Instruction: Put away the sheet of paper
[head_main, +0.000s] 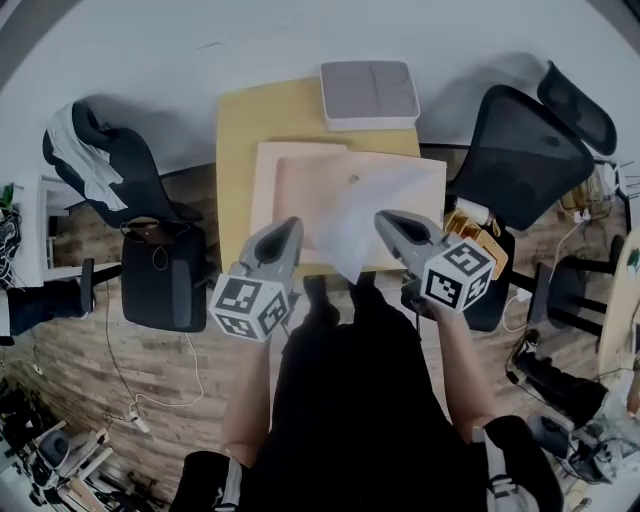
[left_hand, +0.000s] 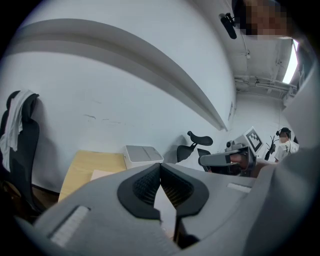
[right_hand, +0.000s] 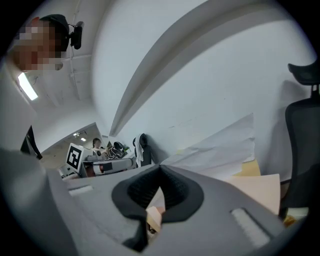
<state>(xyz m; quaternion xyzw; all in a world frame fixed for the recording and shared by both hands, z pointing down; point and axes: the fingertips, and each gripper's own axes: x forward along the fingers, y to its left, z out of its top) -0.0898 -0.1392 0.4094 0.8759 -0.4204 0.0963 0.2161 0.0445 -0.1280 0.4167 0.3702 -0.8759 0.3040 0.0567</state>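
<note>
A thin white sheet of paper (head_main: 372, 212) hangs lifted above the pale board (head_main: 285, 175) on the wooden table (head_main: 240, 125). My right gripper (head_main: 384, 218) is shut on the sheet's near right edge. In the right gripper view the paper (right_hand: 225, 145) fans out up and to the right from the closed jaw tips (right_hand: 160, 167). My left gripper (head_main: 293, 228) is just left of the sheet, level with the right one. Its jaws (left_hand: 160, 167) meet at the tips, and no paper shows beyond them. Whether it touches the sheet is unclear.
A flat white box (head_main: 368, 93) sits at the table's far edge, against the wall. One black office chair (head_main: 115, 170) stands at the left, another (head_main: 530, 150) at the right. Bags and cables lie on the wood floor (head_main: 70, 340). People stand in the room behind.
</note>
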